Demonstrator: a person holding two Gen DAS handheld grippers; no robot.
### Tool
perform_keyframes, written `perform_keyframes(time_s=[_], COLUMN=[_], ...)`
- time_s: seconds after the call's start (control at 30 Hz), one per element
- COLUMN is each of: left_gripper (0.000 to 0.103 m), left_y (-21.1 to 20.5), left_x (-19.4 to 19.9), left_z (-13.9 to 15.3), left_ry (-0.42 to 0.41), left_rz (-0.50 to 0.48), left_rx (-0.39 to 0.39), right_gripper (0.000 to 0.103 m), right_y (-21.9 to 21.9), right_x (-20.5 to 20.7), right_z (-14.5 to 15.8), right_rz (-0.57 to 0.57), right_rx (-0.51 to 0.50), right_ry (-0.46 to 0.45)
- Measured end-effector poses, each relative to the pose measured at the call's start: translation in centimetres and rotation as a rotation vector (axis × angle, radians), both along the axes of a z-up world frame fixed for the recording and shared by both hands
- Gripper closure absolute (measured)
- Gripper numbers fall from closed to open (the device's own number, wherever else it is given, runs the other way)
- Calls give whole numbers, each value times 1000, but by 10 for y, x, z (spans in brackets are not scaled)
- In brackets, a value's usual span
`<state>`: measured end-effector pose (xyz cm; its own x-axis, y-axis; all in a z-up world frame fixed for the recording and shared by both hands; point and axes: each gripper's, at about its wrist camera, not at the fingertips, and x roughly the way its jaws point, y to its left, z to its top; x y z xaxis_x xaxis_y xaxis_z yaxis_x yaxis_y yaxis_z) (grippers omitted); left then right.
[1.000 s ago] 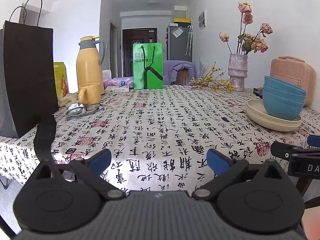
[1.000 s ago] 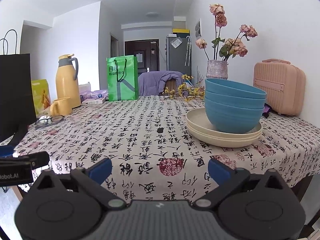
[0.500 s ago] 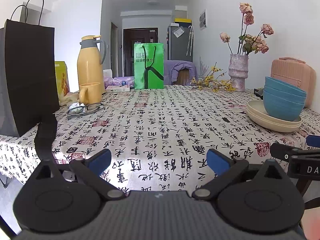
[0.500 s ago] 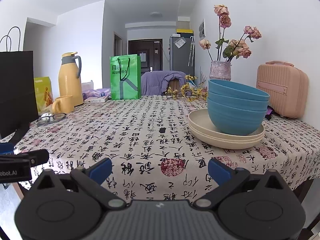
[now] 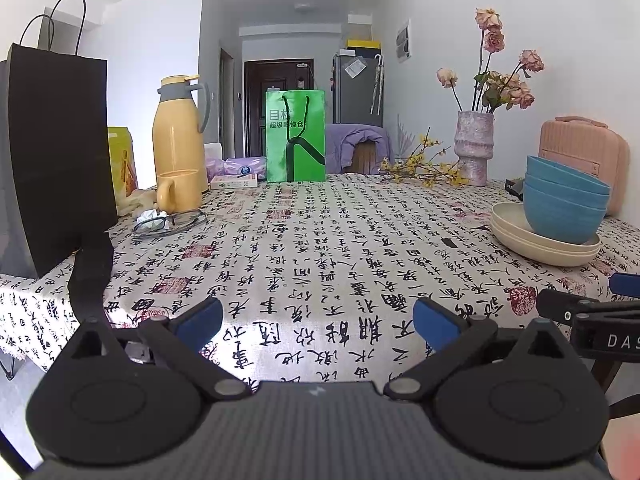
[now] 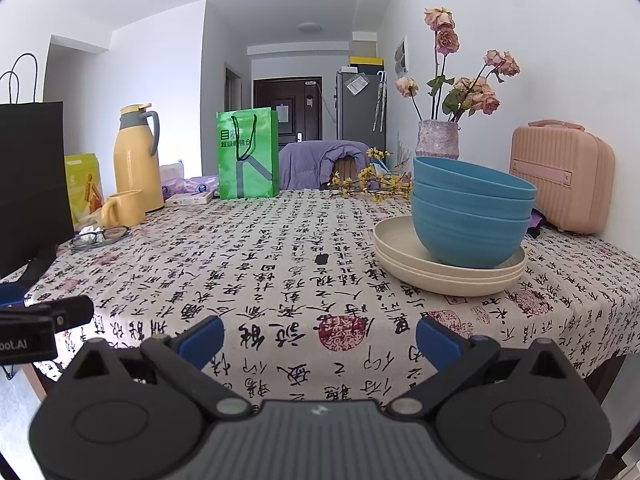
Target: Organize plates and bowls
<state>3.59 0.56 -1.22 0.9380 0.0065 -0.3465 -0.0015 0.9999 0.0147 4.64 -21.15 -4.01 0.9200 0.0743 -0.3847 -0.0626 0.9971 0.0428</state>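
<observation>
A stack of blue bowls (image 6: 472,216) stands on a stack of cream plates (image 6: 448,276) at the right side of the table; both also show in the left wrist view, bowls (image 5: 564,204) on plates (image 5: 540,244). My right gripper (image 6: 318,338) is open and empty at the table's front edge, short of the plates. My left gripper (image 5: 318,320) is open and empty at the front edge, left of the stack. The right gripper's fingers (image 5: 560,308) show at the right edge of the left wrist view.
A black paper bag (image 5: 52,152), yellow thermos (image 5: 178,136), yellow mug (image 5: 178,190) and glasses (image 5: 168,222) stand at the left. A green bag (image 5: 296,142) stands at the back, a vase of roses (image 5: 474,148) and a pink case (image 5: 580,156) at the right.
Both views have shifted slightly; the bowls and plates have not moved. Both grippers stay open.
</observation>
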Motion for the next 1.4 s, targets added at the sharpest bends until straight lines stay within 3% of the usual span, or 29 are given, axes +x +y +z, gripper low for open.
perform_keyframes(time_s=[1.4], left_gripper=[0], left_y=[-2], left_x=[-3], left_z=[1], left_ry=[-15], left_rz=[-4], left_rx=[11], right_gripper=[0], right_y=[0], right_x=[-1], right_z=[0], right_rz=[0], right_rx=[-1], right_ry=[4])
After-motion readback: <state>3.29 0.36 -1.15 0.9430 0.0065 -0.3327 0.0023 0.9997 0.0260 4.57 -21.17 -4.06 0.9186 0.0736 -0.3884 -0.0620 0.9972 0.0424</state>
